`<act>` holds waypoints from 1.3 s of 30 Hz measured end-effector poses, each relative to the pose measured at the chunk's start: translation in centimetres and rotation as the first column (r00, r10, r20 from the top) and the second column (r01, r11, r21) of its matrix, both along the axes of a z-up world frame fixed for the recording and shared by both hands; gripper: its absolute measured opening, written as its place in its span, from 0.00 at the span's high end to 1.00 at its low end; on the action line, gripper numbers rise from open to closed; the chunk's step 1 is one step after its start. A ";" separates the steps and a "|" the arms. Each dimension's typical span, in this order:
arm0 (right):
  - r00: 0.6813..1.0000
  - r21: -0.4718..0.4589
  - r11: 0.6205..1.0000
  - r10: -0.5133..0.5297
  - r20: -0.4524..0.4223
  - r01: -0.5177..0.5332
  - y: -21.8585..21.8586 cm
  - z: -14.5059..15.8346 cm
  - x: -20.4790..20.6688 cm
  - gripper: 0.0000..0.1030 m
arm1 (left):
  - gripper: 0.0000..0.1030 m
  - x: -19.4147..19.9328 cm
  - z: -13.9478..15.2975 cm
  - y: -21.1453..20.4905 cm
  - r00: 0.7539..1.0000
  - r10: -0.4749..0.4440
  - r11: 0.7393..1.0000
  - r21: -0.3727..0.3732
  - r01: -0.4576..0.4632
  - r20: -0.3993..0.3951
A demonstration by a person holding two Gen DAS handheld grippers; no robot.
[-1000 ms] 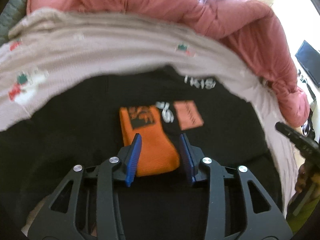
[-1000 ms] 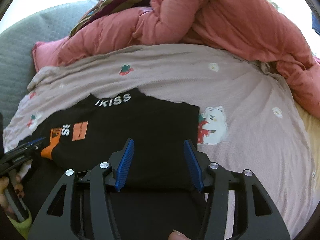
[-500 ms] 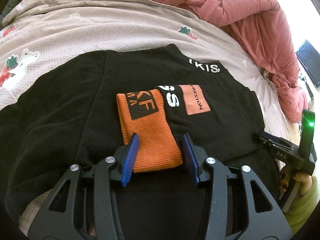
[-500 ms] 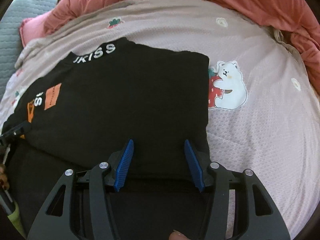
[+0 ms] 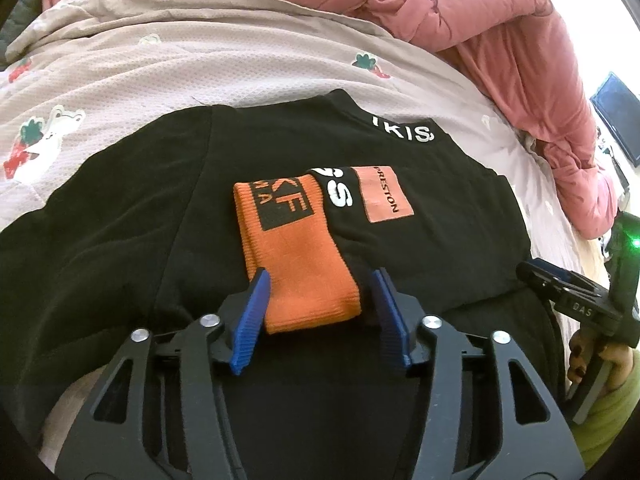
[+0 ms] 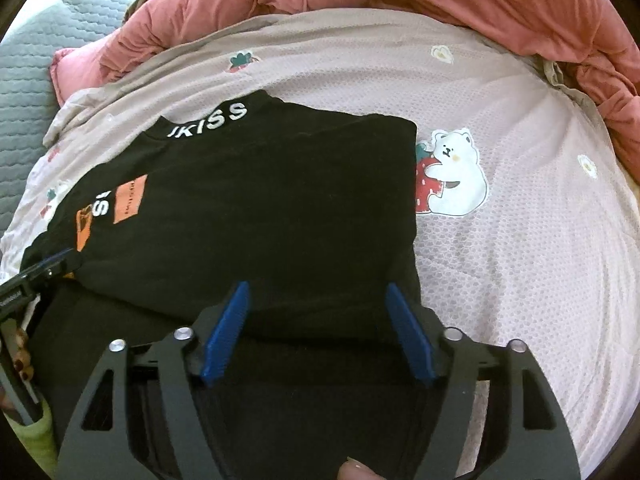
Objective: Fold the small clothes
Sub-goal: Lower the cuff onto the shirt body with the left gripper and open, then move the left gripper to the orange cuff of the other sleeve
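Observation:
A black top (image 5: 120, 240) with white collar lettering lies partly folded on the bed; it also shows in the right wrist view (image 6: 260, 208). Its orange ribbed cuff (image 5: 296, 256) is folded onto the body, beside an orange patch (image 5: 384, 196). My left gripper (image 5: 320, 280) is open, its blue fingers either side of the cuff's near end, just above the fabric. My right gripper (image 6: 316, 292) is open over the top's near right part, holding nothing. It shows at the right edge of the left wrist view (image 5: 560, 280).
The top lies on a beige sheet (image 6: 520, 240) with a bear and strawberry print (image 6: 448, 176). A crumpled pink duvet (image 5: 460, 12) lies along the far side and right. A grey quilted surface (image 6: 24, 80) is at the far left.
Both grippers have drawn back and tilted down towards the top, so more of it shows. The cuff lies between the left fingers as before. Both stay open.

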State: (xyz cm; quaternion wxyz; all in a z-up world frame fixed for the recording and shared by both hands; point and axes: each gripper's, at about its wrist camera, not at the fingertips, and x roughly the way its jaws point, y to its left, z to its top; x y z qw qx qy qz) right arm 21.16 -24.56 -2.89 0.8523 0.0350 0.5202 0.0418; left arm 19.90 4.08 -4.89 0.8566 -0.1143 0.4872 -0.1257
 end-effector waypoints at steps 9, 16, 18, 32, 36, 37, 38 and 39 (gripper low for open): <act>1.000 0.006 1.000 0.020 0.023 -0.021 0.6 1.0 -0.9 0.18 | 0.38 -1.2 0.4 0.3 1.000 0.006 1.000 0.017 -0.006 0.007; 0.998 -0.006 0.999 0.033 0.052 -0.033 1.1 1.8 -1.2 0.09 | 0.20 -2.3 1.3 0.7 0.999 0.021 0.998 0.052 -0.023 0.037; 0.997 -0.011 0.999 0.041 0.063 -0.041 1.3 2.1 -1.3 0.08 | 0.20 -2.5 1.5 1.0 0.999 0.027 0.998 0.052 -0.029 0.041; 0.988 -0.011 0.994 0.111 0.105 -0.111 4.0 3.8 -2.1 0.05 | 0.09 -4.9 3.0 3.3 0.990 0.110 0.991 0.065 -0.116 0.090; 0.983 -0.014 0.991 0.132 0.128 -0.131 5.0 4.7 -2.4 0.05 | 0.09 -5.7 3.6 4.2 0.983 0.142 0.985 0.082 -0.152 0.117; 0.981 -0.018 0.990 0.138 0.137 -0.137 5.2 5.0 -2.5 0.05 | 0.09 -5.7 3.7 4.3 0.981 0.147 0.983 0.095 -0.159 0.124; 0.979 -0.022 0.990 0.143 0.145 -0.141 5.5 5.2 -2.6 0.05 | 0.09 -5.9 3.8 4.4 0.980 0.151 0.980 0.108 -0.166 0.132; 0.978 -0.025 0.989 0.146 0.150 -0.144 5.6 5.3 -2.7 0.05 | 0.09 -6.1 3.9 4.6 0.979 0.153 0.980 0.107 -0.168 0.134</act>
